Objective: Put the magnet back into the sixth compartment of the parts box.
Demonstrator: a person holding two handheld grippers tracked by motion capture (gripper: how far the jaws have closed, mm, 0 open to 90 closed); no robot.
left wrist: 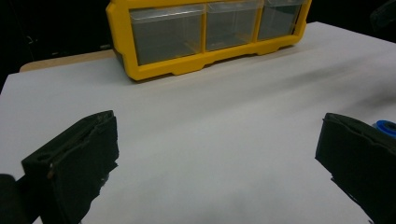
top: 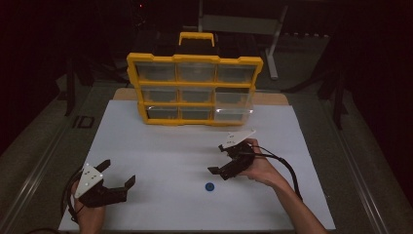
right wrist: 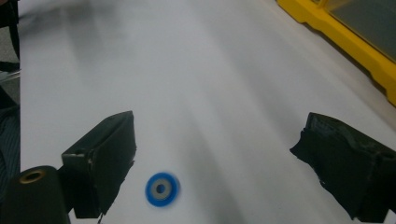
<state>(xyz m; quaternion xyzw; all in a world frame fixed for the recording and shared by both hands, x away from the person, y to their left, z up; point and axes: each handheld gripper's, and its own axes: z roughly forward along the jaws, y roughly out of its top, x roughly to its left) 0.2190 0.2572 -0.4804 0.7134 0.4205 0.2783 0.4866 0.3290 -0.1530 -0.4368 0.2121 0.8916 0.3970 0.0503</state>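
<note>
One yellow drawer cabinet with nine clear drawers stands at the far edge of the white table. Two grippers sit over the table: the left gripper low near the front corner, the right gripper tilted downward, both wide open and empty. One small blue ring lies flat just below the right gripper's jaws, untouched.
</note>
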